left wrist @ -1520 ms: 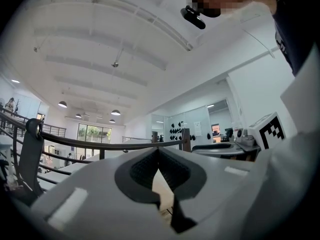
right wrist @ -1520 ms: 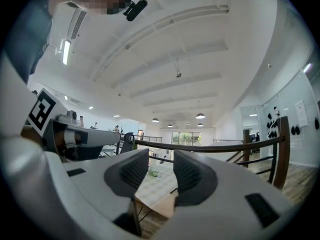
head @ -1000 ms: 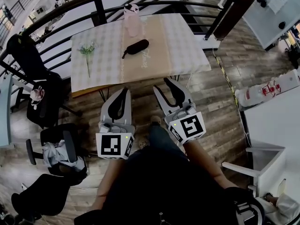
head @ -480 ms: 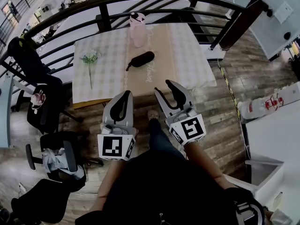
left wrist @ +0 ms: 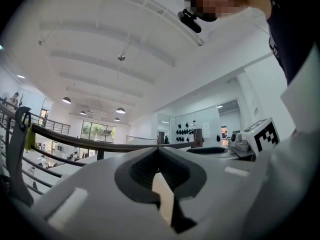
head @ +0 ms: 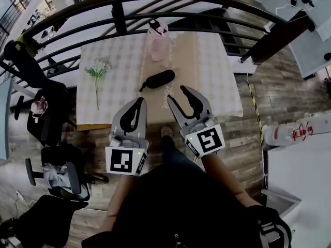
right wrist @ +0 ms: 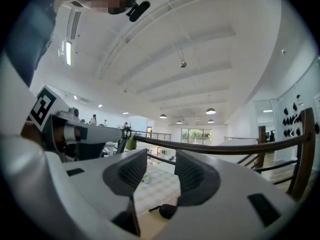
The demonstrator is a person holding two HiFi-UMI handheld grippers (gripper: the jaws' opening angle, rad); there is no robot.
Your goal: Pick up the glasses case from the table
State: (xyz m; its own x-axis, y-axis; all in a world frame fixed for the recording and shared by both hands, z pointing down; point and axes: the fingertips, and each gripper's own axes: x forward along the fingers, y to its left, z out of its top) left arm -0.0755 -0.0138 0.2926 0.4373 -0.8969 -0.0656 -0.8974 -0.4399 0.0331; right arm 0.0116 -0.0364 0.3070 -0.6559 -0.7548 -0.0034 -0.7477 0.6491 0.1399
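Jaws of the left tongs (head: 140, 101) stand together, tips meeting, with nothing held between them; its own view shows the dark ribbed pads closed against each other at the tip (left wrist: 159, 151). The right tongs (head: 178, 94) stands partly apart, a clear gap between its two pads, and nothing is clamped or touched. Through that gap, in the right gripper view, the glasses case (right wrist: 167, 210) shows lower down and farther ahead. From the head view both tongs point over the near edge of the checked worktop (head: 119, 61). The dark oblong glasses case (head: 159, 79) lies flat on it just ahead of the tips, between the two lines of reach and apart from both. Beyond the case stands a pink bottle (head: 158, 37); a flower sprig (head: 96, 72) lies ahead and left of the left tongs.
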